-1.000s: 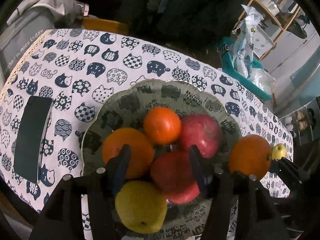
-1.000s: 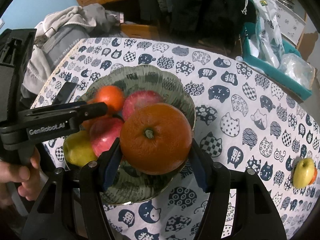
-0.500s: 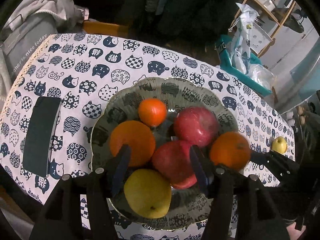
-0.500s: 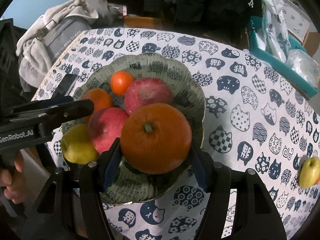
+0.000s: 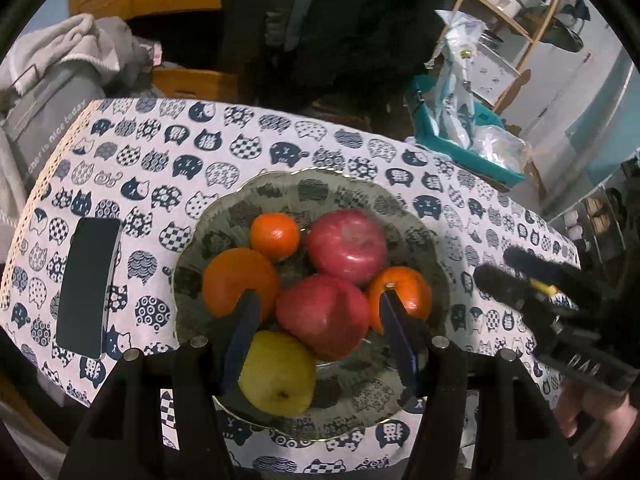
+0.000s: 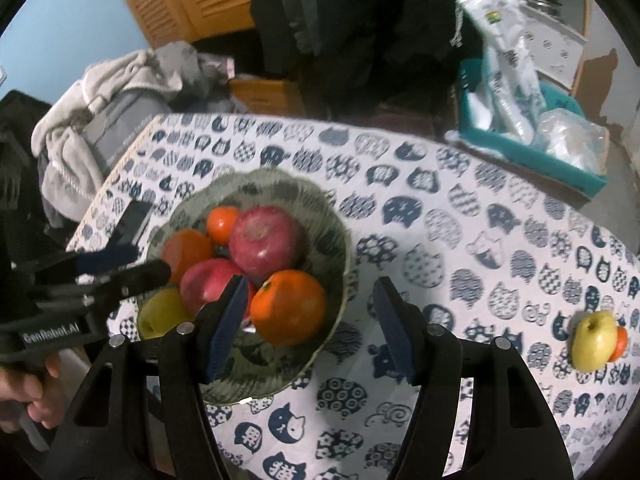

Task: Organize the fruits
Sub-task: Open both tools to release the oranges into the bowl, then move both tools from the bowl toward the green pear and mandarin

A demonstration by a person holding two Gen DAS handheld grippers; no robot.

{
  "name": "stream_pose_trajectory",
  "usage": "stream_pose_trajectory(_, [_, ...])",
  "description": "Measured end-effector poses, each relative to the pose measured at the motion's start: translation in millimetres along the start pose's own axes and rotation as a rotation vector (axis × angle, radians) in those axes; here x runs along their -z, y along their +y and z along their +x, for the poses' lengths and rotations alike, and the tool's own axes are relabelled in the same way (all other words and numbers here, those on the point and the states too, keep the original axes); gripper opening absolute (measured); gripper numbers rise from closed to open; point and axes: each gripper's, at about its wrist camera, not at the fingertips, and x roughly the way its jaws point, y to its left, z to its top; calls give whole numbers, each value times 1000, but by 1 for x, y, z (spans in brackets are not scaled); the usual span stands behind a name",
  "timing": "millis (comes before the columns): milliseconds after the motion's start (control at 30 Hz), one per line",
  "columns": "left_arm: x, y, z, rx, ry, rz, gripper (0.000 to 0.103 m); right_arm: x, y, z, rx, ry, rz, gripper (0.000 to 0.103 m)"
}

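A green patterned bowl (image 5: 332,184) (image 6: 280,184) holds two red apples (image 5: 348,246) (image 5: 322,316), a yellow pear (image 5: 276,372), a small mandarin (image 5: 276,236) and two oranges (image 5: 240,280). The second orange (image 6: 288,306) (image 5: 402,296) lies at the bowl's right side. My right gripper (image 6: 310,282) hovers open above that side, its pads clear of the orange. Over the fruit, my left gripper (image 5: 320,304) is open and grips nothing. Far right on the cloth, a yellow-green apple (image 6: 592,344) lies against a small orange fruit (image 6: 620,344).
A dark phone (image 5: 88,288) lies left of the bowl on the cat-print tablecloth (image 6: 440,240). At the table's far right stands a teal tray (image 6: 532,160) with plastic bags. Clothes are piled beyond the left edge. A hand (image 6: 24,392) holds the left gripper.
Both grippers have risen from the bowl. The large orange that filled the right jaws now lies in the bowl, free of them. The fruit looks smaller in both views.
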Motion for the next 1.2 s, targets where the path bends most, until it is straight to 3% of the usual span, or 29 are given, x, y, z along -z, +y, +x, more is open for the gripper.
stream_pose_trajectory(433, [0, -52, -5, 34, -11, 94, 67, -2, -33, -56, 63, -98, 63, 69])
stream_pose_trajectory(1200, [10, -159, -13, 103, -9, 268, 73, 33, -105, -129, 189, -198, 148, 73])
